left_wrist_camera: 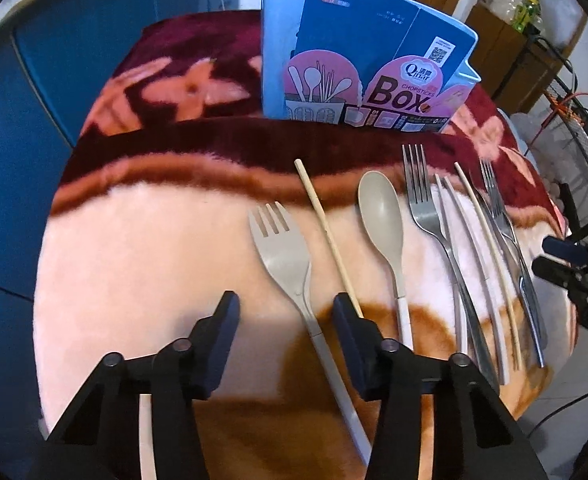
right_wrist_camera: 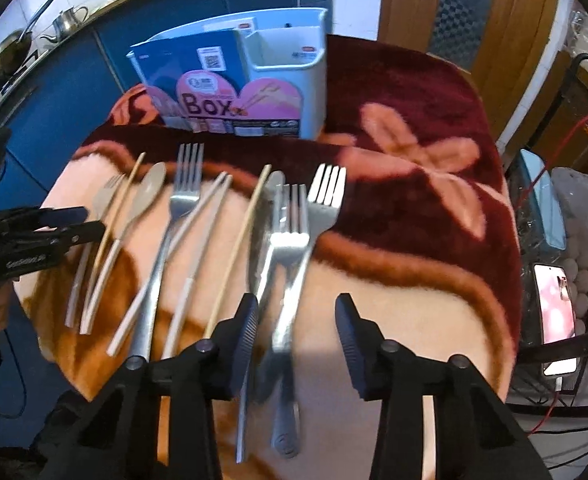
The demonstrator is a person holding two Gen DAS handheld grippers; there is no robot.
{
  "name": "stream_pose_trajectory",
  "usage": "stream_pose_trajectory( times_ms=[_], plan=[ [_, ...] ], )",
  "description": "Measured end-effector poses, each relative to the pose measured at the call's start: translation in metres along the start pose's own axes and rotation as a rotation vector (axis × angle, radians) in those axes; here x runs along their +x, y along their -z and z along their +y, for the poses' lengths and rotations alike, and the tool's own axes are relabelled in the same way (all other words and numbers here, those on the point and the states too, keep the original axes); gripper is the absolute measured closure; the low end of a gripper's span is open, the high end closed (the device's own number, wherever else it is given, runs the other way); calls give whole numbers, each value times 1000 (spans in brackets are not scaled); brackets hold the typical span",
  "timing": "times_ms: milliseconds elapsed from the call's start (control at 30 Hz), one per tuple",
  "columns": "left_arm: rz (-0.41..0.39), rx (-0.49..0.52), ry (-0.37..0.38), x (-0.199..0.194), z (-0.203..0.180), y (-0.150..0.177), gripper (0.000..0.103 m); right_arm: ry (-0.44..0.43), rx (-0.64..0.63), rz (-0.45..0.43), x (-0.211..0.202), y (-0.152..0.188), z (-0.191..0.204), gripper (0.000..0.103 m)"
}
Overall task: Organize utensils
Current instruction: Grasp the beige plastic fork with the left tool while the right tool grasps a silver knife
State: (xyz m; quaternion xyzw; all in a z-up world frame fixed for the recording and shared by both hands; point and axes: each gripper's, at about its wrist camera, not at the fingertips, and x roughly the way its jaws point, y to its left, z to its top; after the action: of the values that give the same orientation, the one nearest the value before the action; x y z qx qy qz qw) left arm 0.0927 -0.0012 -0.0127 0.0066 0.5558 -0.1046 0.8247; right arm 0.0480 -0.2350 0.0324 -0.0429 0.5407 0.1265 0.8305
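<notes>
Both hand-held grippers — left point(left_wrist_camera: 282, 320), right point(right_wrist_camera: 296, 320) — hover open above utensils point(right_wrist_camera: 198, 216).

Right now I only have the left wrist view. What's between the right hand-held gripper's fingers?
Observer: The right hand-held gripper is open; steel fork handles show between its fingers, nothing clamped.
Operator: Anything past the blanket's right edge?
Observer: A phone with its screen lit lies there, cable plugged in.
Operator: Can you see inside the box?
Observer: Partly. The utensil box has an inner divider, with the printed card in the left section.
</notes>
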Motion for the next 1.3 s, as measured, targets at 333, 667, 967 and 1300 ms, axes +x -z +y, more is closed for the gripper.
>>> stream_pose_trajectory(
  times_ms=[333,667,967,1300],
  plan=[
    [50,-41,82,2,1,-11,89,-37,-37,81,9,-6,17,65],
    [61,-11,79,6,5,-10,86,-23,-26,139,28,-17,19,82],
    [74,32,22,9,-13,-14,87,-23,-6,159,44,-29,14,82],
    [-1,-29,93,-1,-1,-1,93,-42,11,51,29,-14,10,88]
  ],
)
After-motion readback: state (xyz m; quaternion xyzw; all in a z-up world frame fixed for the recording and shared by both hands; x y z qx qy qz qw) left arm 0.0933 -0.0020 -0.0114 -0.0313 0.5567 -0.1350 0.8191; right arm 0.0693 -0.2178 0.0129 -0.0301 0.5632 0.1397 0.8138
